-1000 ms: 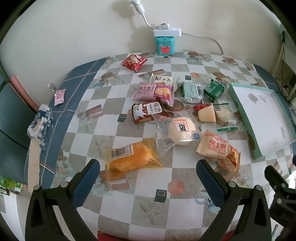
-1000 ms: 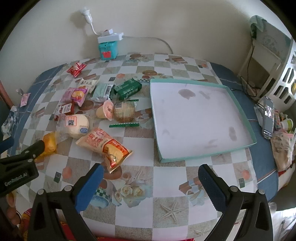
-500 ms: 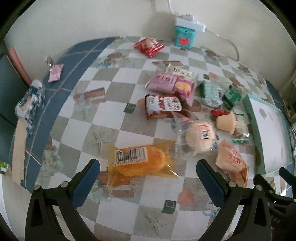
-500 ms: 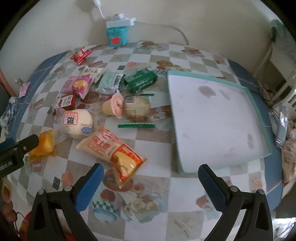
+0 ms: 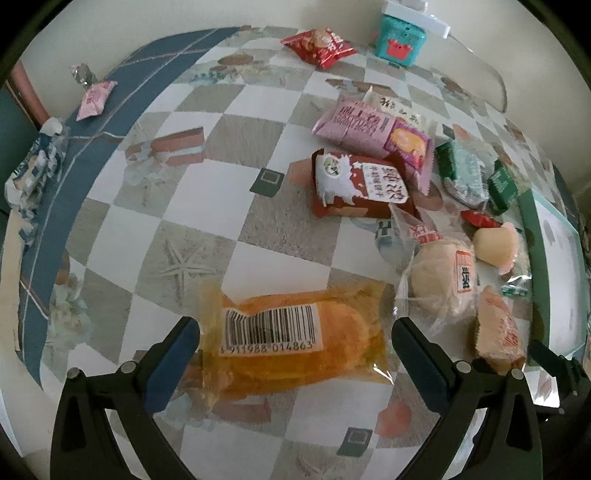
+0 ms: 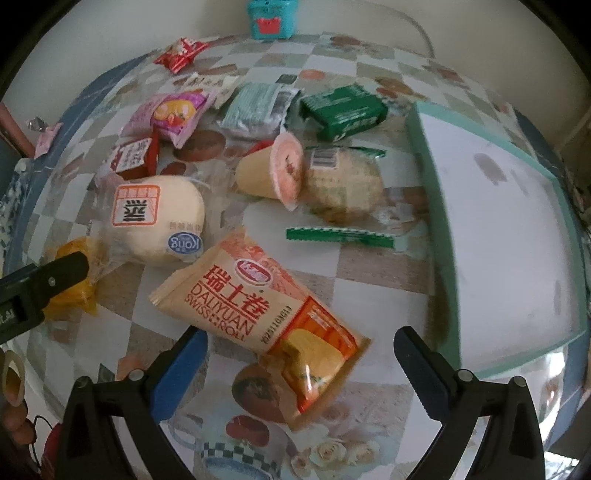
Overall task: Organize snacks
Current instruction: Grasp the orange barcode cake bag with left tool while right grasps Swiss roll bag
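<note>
My left gripper [image 5: 295, 343] is open, its fingers on either side of an orange snack bag with a barcode [image 5: 291, 332] lying on the checked tablecloth. My right gripper [image 6: 299, 350] is open around the lower end of a Swiss roll packet [image 6: 266, 306]. A white bun in clear wrap [image 6: 159, 218] lies left of that packet and also shows in the left wrist view [image 5: 443, 280]. The teal-rimmed white tray [image 6: 498, 229] sits to the right and holds nothing. The left gripper's finger [image 6: 44, 284] shows at the left edge of the right wrist view.
Several other snacks lie in a cluster behind: a red-brown packet [image 5: 358, 184], a pink packet [image 5: 373, 129], a green box [image 6: 343, 110], a jelly cup [image 6: 273, 170], a red packet [image 5: 317, 46]. A teal box [image 6: 271, 16] stands at the wall.
Both grippers have moved down and forward. The left one now straddles the orange bag and the right one straddles the Swiss roll packet. Both stay open.
</note>
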{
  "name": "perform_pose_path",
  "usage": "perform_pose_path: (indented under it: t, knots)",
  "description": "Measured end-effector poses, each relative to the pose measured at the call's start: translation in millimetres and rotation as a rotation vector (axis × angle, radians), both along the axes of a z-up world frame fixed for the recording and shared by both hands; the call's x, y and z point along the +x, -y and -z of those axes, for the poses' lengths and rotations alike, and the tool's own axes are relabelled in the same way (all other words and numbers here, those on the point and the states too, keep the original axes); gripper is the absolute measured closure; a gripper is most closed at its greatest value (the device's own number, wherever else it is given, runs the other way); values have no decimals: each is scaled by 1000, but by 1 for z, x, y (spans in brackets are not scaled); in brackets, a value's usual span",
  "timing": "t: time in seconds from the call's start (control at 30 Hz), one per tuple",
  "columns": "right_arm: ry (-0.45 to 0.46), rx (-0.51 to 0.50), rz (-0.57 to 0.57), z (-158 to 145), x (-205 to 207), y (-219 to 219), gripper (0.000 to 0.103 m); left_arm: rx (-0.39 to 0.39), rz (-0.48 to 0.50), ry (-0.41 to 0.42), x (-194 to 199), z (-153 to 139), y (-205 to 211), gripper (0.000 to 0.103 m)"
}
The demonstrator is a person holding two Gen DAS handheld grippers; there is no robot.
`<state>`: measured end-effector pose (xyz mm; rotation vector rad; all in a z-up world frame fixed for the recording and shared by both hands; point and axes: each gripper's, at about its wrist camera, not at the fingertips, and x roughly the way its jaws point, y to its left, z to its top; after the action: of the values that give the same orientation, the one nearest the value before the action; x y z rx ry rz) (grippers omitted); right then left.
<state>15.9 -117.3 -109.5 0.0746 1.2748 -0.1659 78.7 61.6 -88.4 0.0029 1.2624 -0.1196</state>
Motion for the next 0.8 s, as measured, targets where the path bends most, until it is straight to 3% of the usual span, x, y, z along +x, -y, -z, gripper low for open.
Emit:
perform_pose_path:
  t: [0.27, 0.3, 0.5, 0.8]
  knots:
    - [2, 13, 0, 13, 5, -1, 13, -29, -20, 4, 4, 5, -11, 0]
    - [10, 18, 1, 13, 4, -1, 19, -32, -22, 3, 4, 4, -13, 1]
    - [21, 21, -1, 3, 9, 0, 37, -40, -22, 13, -2, -5, -15, 9]
    - [20, 48, 15, -3, 2, 7, 48, -50, -8, 33, -14, -13, -13, 19]
